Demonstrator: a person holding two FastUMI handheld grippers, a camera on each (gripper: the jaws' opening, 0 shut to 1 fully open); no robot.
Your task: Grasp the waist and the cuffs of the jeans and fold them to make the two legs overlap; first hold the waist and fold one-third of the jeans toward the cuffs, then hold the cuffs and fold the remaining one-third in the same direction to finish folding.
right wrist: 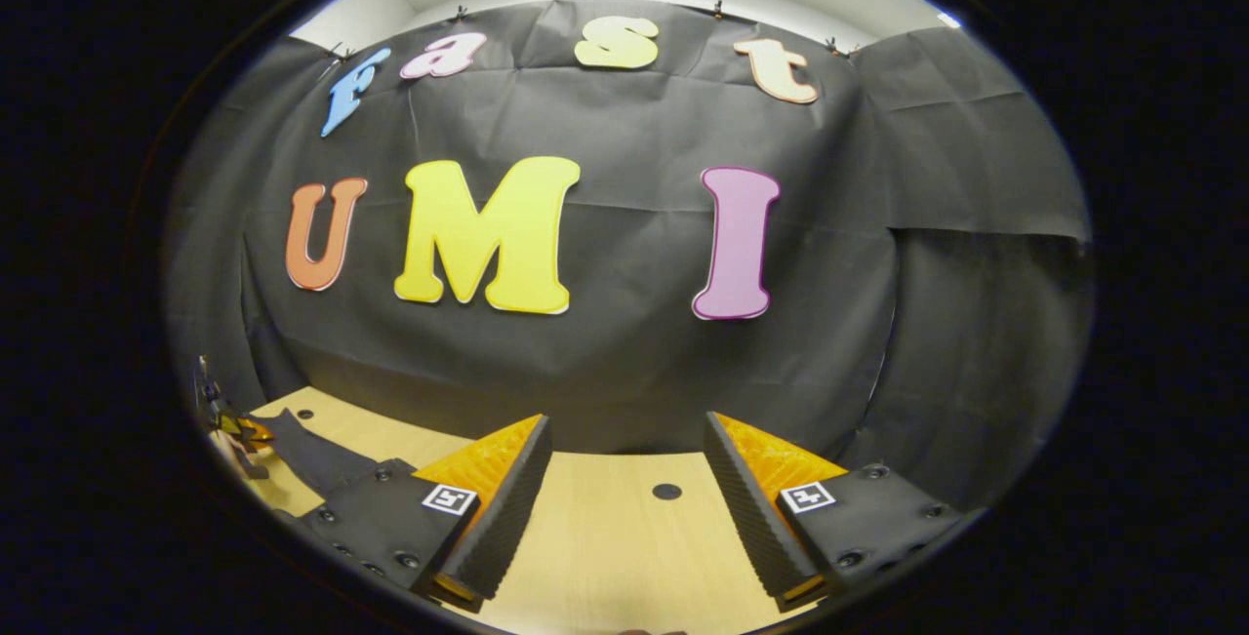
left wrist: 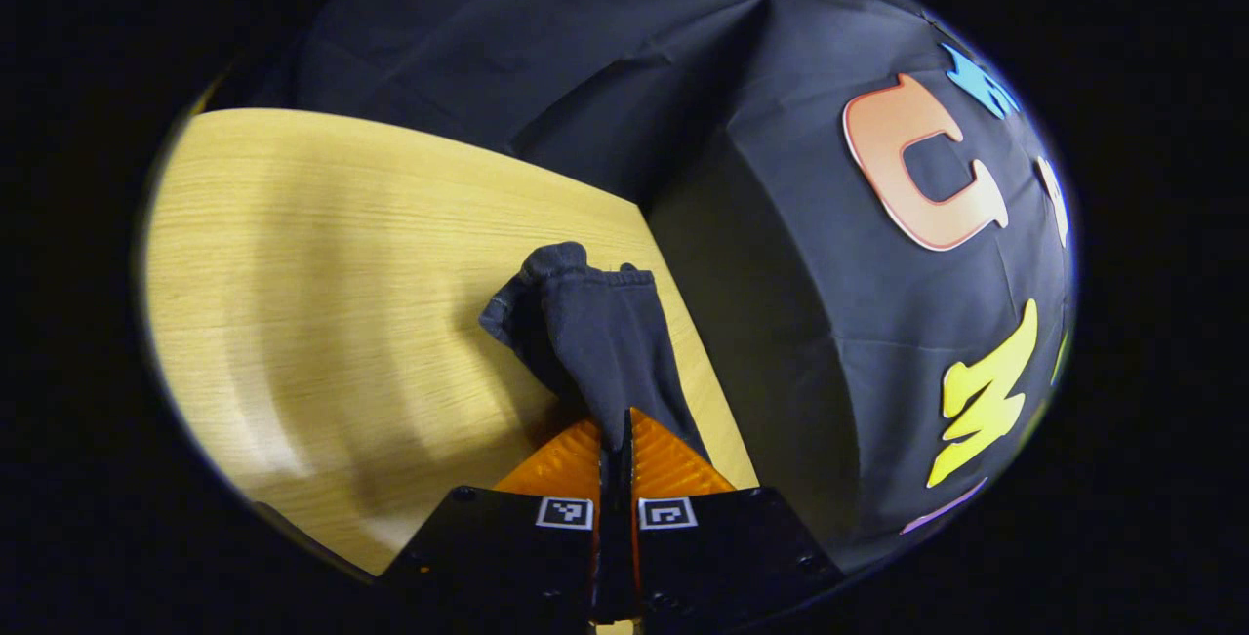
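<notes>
Wooden table (left wrist: 322,255) under black booth cloth; dark jeans (left wrist: 595,333) bunched at frame centre in left gripper view, pinched by left gripper (left wrist: 617,445); right gripper (right wrist: 624,479) spread wide, empty; fabric soft, limp, fairly heavy: best gripped at waist hem.

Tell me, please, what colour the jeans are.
Dark, near black, the jeans show best in the left gripper view.

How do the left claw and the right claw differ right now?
The left claw is shut on the jeans; the right claw is open and holds nothing. The left claw points down at the table, with the jeans hanging from it; the right claw points level at the booth wall. Both are over the table.
</notes>
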